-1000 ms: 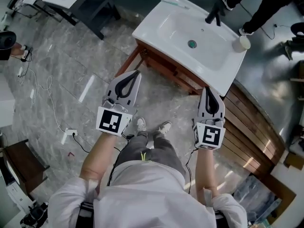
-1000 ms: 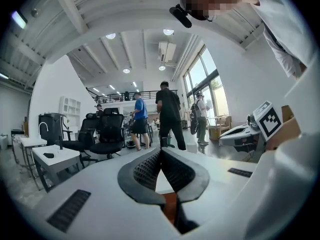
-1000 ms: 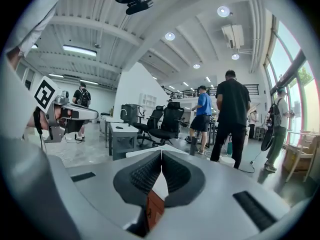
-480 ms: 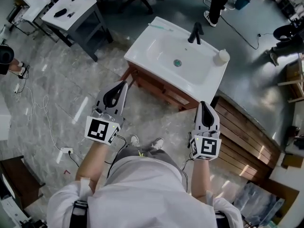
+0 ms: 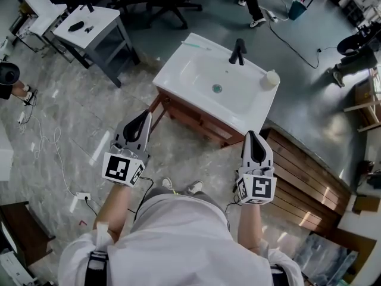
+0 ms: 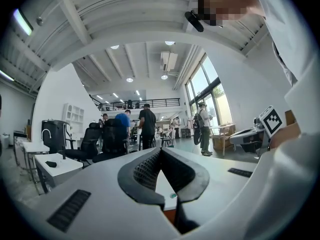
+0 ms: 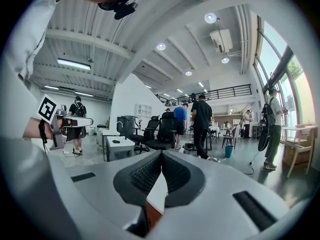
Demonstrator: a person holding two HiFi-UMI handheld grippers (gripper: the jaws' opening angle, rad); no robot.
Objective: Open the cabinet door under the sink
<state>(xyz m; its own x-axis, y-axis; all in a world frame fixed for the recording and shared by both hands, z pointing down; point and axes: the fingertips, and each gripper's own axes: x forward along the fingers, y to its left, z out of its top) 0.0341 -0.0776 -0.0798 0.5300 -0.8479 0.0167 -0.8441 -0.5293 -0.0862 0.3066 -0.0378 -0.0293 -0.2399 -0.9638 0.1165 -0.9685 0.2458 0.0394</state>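
the white sink stands on a wooden cabinet, whose closed front, just under the sink's near edge, faces the person. the left gripper hangs off the sink's near left corner and the right gripper off its near right corner, both short of the sink and touching nothing. each gripper has its jaws pressed together at the tips with nothing between them.
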